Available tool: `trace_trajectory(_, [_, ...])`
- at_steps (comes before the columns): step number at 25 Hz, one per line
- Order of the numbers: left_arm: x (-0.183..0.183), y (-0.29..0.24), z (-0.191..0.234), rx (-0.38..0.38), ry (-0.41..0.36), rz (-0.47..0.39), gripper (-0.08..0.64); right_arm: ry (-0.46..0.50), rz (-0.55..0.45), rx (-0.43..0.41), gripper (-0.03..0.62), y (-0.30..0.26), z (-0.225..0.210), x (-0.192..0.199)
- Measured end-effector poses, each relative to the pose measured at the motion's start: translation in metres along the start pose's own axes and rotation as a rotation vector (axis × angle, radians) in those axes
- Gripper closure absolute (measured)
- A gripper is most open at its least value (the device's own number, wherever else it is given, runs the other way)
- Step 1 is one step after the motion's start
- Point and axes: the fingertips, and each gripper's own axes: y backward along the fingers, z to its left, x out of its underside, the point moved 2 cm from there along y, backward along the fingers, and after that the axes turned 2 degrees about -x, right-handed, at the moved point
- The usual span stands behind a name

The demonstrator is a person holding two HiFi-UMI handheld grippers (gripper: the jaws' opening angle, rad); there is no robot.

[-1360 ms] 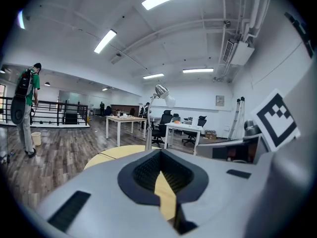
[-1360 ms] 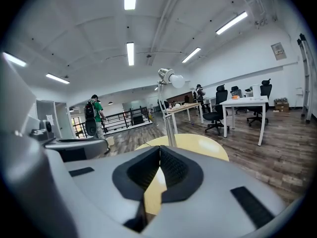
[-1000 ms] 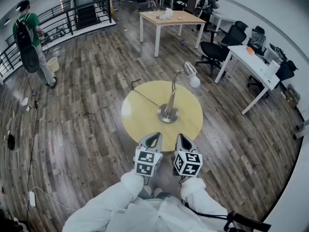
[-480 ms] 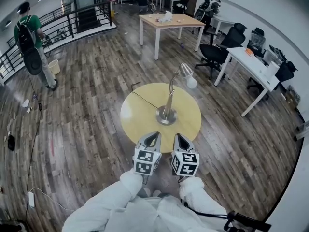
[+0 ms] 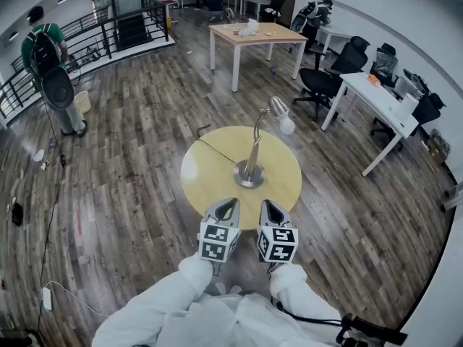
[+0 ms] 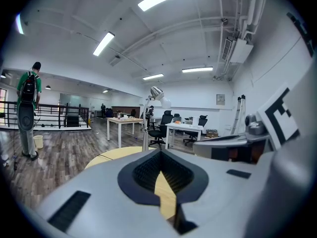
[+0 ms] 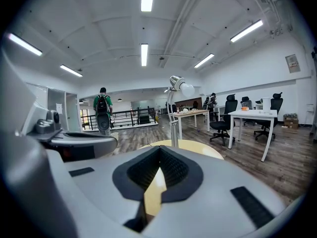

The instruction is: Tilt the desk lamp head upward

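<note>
left gripper (image 6: 159, 155) with jaws together and nothing between them, facing a round yellow table (image 6: 111, 155); on it, upright, a desk lamp (image 6: 145, 133), head (image 6: 157, 92) atop a curved neck; right gripper (image 6: 233, 145) alongside; far left, a person with a backpack (image 6: 28, 113).

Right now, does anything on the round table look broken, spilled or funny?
Nothing stands out. The desk lamp stands upright on the round yellow table, its cord trailing off the far edge. Nothing is spilled. The left gripper and right gripper are shut and empty, short of the lamp.
</note>
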Motion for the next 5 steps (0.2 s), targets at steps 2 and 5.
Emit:
trace_trajectory(2, [0.0009,0.0007,0.0022,-0.002,0.003,0.004,0.557,0.005,0.006,0.0,0.578,-0.0011,0.0006,0.0004])
trace_trajectory(5, [0.0016,0.0018,0.0036,-0.007,0.004,0.008,0.557,0.014,0.014,-0.001,0.578,-0.0013,0.0009,0.0005])
